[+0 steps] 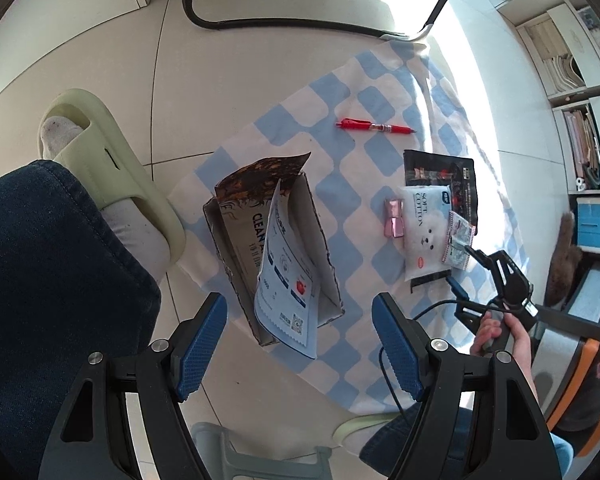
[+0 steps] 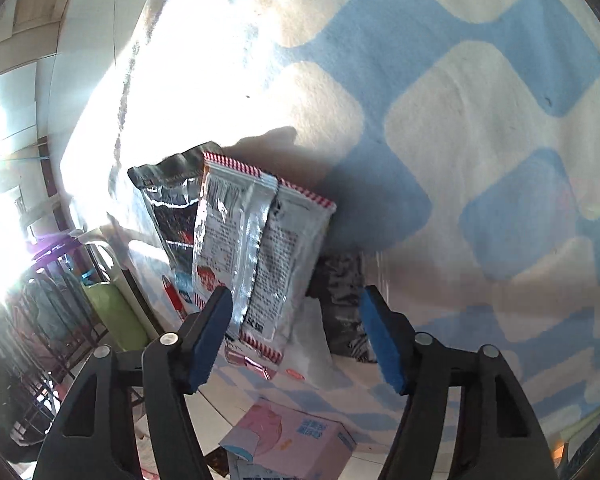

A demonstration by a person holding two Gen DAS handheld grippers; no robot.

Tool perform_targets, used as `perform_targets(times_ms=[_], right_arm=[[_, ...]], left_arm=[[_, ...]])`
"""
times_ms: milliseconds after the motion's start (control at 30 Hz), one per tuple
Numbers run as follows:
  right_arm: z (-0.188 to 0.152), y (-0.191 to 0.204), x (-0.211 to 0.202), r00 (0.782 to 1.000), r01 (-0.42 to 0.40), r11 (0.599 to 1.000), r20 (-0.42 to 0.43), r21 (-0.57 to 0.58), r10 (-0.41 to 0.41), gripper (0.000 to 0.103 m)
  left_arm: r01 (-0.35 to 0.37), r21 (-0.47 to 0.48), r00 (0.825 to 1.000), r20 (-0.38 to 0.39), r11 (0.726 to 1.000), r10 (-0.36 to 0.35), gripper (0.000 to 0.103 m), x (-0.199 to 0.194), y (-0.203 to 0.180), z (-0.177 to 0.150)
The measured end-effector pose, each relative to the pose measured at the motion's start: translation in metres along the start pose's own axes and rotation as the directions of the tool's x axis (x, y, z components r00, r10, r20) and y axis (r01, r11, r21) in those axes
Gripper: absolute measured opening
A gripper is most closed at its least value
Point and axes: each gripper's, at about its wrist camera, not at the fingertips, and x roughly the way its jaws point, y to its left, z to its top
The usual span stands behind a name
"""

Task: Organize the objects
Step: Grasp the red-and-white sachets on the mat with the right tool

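- The open cardboard box stood on the blue-and-white checked cloth spread over the tiled floor; it already held a dark "CLEAN" pouch and a pale blue printed sachet, so part of the sorting looked done.
- Left on the cloth were a red pen, a pink metallic little bottle, a white "SOFT COTTON" pack, a black glossy packet and a small silver sachet with red-striped edges.
- The left gripper hung above the box, fingers wide apart, holding nothing.
- The right gripper was lowered over the silver sachet; its fingers straddled the sachet's lower edge with gaps showing, so no grip yet by my reading.
- Judged from this, the job was under halfway.
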Motion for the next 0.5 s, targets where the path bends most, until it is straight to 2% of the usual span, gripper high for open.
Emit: perform_targets(times_ms=[67, 100, 133, 267, 367, 433, 500], right_arm=[[0.006, 0.002, 0.002, 1.0, 0.006, 1.0, 0.021, 0.011, -0.006, 0.039], [0.008, 0.002, 0.001, 0.999, 0.015, 1.0, 0.032, 0.016, -0.015, 0.014], [0.008, 0.002, -0.002, 0.999, 0.027, 0.999, 0.044, 0.018, -0.028, 0.002], [-0.004, 0.0, -0.034, 0.992, 0.017, 0.998, 0.128, -0.058, -0.01, 0.002], [-0.025, -0.003, -0.058, 0.994, -0.006, 0.989, 0.109, -0.151, 0.023, 0.001], [-0.045, -0.007, -0.072, 0.995, -0.037, 0.978, 0.078, -0.206, 0.054, 0.001], [-0.071, -0.01, -0.08, 0.995, -0.078, 0.97, 0.039, -0.229, 0.089, 0.001]], left_arm=[[0.009, -0.002, 1.0, -0.009, 1.0, -0.009, 0.074, 0.002, -0.003, 0.0], [0.012, -0.001, 1.0, -0.012, 1.0, -0.012, 0.074, 0.003, -0.004, 0.0], [0.017, 0.001, 1.0, -0.015, 1.0, -0.017, 0.074, 0.005, -0.006, 0.001], [0.048, 0.023, 0.999, -0.022, 0.999, -0.047, 0.074, 0.008, -0.018, 0.0], [0.127, 0.048, 0.991, -0.036, 0.991, -0.125, 0.074, 0.01, -0.027, -0.006], [0.196, 0.057, 0.979, -0.067, 0.979, -0.192, 0.074, 0.016, -0.032, -0.011], [0.271, 0.035, 0.958, -0.108, 0.962, -0.266, 0.074, 0.025, -0.033, -0.015]])
